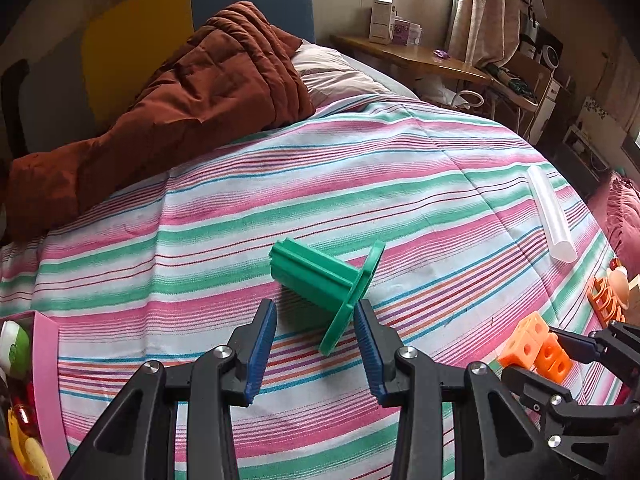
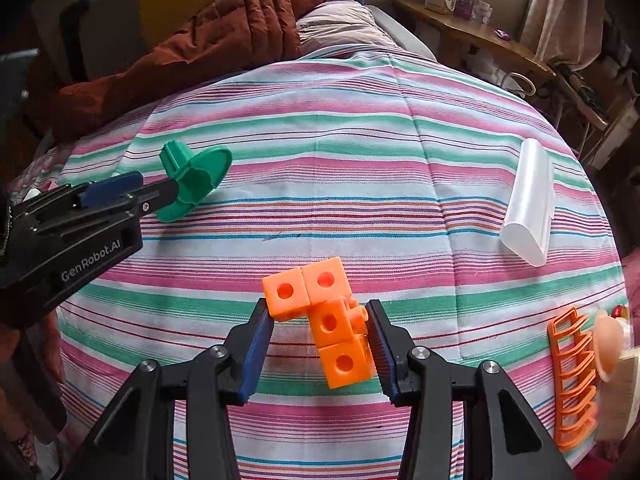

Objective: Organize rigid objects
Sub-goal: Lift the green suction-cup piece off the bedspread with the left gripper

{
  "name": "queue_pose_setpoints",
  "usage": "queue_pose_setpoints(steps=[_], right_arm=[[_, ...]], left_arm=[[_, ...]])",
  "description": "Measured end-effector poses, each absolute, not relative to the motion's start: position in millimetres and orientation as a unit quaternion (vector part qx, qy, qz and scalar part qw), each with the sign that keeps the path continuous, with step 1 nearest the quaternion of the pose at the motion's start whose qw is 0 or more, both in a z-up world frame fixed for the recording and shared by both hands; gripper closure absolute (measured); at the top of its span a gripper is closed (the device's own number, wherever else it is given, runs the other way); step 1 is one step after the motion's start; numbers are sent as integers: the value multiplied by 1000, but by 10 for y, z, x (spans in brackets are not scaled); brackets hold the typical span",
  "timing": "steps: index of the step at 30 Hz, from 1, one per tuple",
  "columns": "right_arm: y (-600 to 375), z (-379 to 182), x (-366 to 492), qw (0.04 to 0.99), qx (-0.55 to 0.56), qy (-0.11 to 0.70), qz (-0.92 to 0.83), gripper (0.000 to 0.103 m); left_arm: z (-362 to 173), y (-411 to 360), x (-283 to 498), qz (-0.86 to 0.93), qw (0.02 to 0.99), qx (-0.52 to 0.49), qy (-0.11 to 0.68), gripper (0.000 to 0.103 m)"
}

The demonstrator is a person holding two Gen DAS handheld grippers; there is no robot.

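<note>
1. My left gripper (image 1: 315, 312) is spread around the green spool's (image 1: 320, 276) flange, on the striped bedspread (image 1: 360, 184).
2. My right gripper (image 2: 318, 322) is spread around the orange cube cluster (image 2: 328, 320).
3. Step in hand: grasping; next, I judge, squeeze both.

The pink bin (image 1: 46, 380) runs off the left edge; the boxes (image 1: 382, 16) on the desk (image 1: 420, 58) carry unreadable print.

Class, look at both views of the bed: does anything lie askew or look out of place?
The green spool lies tipped on its side, resting on its flange edge. The orange cubes form a crooked, tilted cluster. The white tube lies loose and aslant.
</note>
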State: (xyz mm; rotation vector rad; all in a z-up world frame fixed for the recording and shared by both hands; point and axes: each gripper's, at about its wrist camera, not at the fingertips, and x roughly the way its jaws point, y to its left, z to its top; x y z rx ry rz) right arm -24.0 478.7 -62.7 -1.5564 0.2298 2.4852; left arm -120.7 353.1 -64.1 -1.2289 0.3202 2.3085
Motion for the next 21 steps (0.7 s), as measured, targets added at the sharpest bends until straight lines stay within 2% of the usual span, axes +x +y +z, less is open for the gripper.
queue_pose_setpoints(steps=[7,14,16,18,21], right_arm=[[4764,-609,-245,98,-524,79,842,56],[4770,-603,-247,99,-523,80,843,56],[4783,-608,-247,100,-523,83,842,56],[4794,-610,-246,101,-523,85,842,56],[4804,-607,-246,103,-522,86,842,56]], left_arm=[[-839,3366,-1148,843,239,-470,106,63],[-541,3323,-1134,852,286,-438,10,63],[-446,3346,-1209,851,290,-437,-29,57],[-402,3411,-1346,845,276,-454,-63,45],[-448,3557,-1535,837,249,-481,-75,45]])
